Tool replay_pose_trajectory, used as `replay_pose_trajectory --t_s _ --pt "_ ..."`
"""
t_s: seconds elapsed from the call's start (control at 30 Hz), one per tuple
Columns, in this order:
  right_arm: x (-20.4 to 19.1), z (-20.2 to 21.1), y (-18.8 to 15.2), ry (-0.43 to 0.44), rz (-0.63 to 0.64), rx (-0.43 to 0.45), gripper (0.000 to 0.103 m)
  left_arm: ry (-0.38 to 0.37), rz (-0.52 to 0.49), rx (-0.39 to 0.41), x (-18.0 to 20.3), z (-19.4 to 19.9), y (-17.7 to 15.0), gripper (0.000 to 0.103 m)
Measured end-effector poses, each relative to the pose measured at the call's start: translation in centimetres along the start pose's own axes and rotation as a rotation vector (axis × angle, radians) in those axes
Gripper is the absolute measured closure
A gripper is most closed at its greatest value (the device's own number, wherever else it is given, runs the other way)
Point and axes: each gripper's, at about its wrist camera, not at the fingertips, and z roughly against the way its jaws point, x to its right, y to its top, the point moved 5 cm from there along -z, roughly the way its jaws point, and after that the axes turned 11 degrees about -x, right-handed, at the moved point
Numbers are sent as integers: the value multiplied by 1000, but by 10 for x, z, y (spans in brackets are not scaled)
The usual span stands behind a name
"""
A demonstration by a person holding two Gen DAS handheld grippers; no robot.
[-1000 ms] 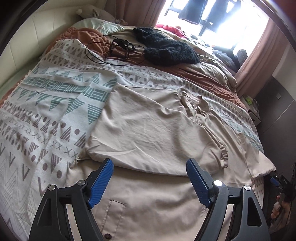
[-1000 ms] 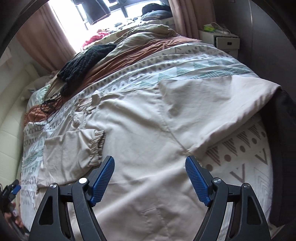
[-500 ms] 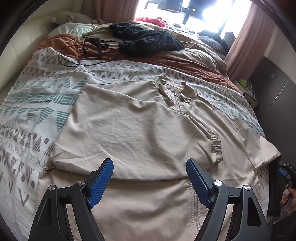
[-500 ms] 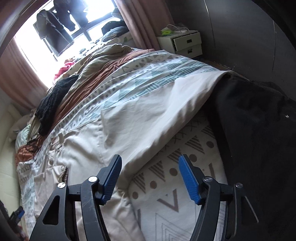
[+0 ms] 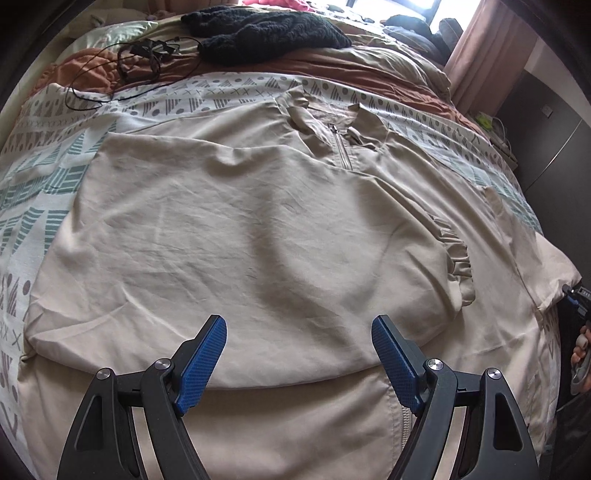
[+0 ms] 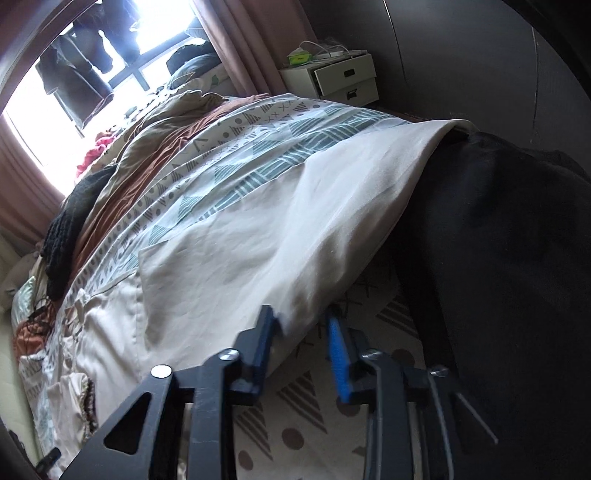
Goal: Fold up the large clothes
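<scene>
My right claw (image 6: 303, 325) is closing on the sleeve (image 6: 295, 221), whose lower edge hangs between the pads, though I still see a gap on the right pad's side, so the cloth isn't pinched yet. If the jaws meet only that thin hem, I judge it could slide out the moment I lift. If they bite deeper, they could catch the bedspread (image 6: 295, 424) just beneath and drag it along. The black cloth (image 6: 498, 258) lies just beside the sleeve on the right and could snag too.

My left claw (image 5: 298, 343) is released, jaws wide and empty, above the jacket (image 5: 240, 229), which lies spread across the bedspread with its other sleeve (image 5: 439, 254) already folded over the chest. Dropping lower, that claw could rumple the fold. A one-handed pull from the right could skew the whole jacket toward the bed's edge. The cable (image 5: 140, 62) and black knit (image 5: 266, 33) lie well apart, no concern.
</scene>
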Motion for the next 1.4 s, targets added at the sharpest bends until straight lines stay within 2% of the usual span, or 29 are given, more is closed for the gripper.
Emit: replay_pose_trajectory --t_s 0.13,0.27,0.57,0.9,1.13,1.27,1.33,1.37,1.4 --pt "-2 -1 2 14 0 39 98 15 11 -31 -3 -20 -2 21" --pt "-21 23 3 11 60 105 99 15 28 -50 -3 -31 -4 21" --pt "-90 89 2 128 165 181 99 5 17 -1 0 3 -7 21" --pt "-176 110 -44 281 300 143 99 2 42 71 -25 60 -21 21" --pt "-223 82 -95 363 341 47 99 7 71 96 -54 87 -37 21" --pt "-236 56 -127 394 349 -58 97 19 101 94 -74 97 -44 21" --pt "-237 41 -144 389 346 -144 84 17 116 94 -80 99 -46 21" --pt "-237 35 -152 399 350 -183 66 15 121 97 -82 100 -47 21" --pt "-237 32 -160 413 351 -206 42 12 123 99 -82 101 -47 21"
